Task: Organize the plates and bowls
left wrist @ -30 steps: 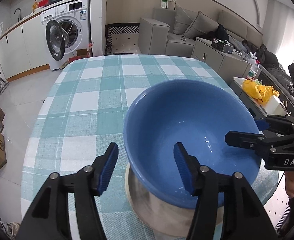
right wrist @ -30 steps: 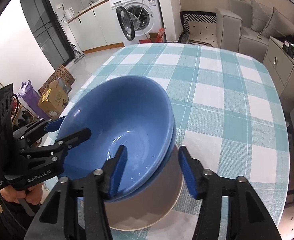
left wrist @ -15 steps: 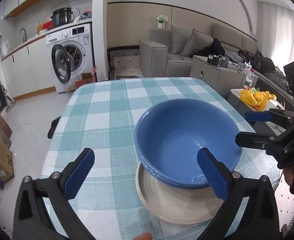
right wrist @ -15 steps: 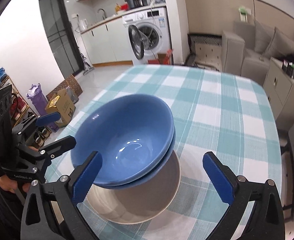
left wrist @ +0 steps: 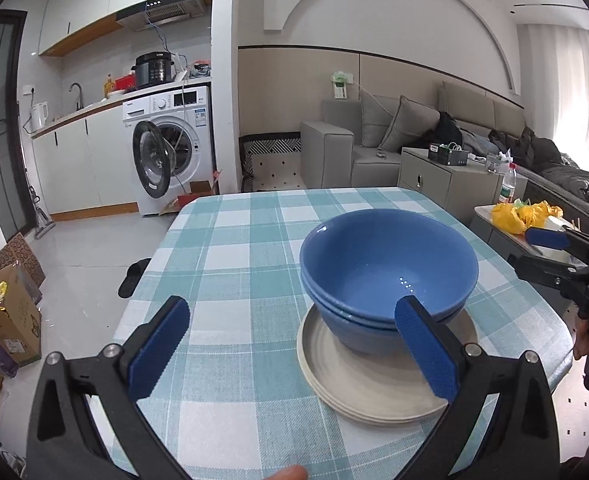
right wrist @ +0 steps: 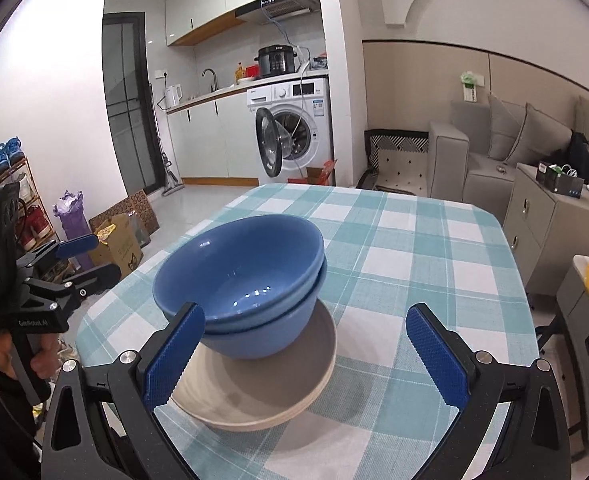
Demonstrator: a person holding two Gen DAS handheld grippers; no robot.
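Both tongs gape wide, empty: left tongs (left wrist: 290, 346), right tongs (right wrist: 306, 350), ribbed blue pads. Just beyond them, two glossy round blue bowls (right wrist: 240, 280) sit nested on stacked matte cream plates (right wrist: 278, 392), atop the checked cloth surface (left wrist: 230, 240).

It was a lived-in home: a washing machine (left wrist: 172, 152) under a kitchen counter (left wrist: 78, 114), a grey sofa (left wrist: 382, 140), perhaps a shoe rack (right wrist: 10, 196).
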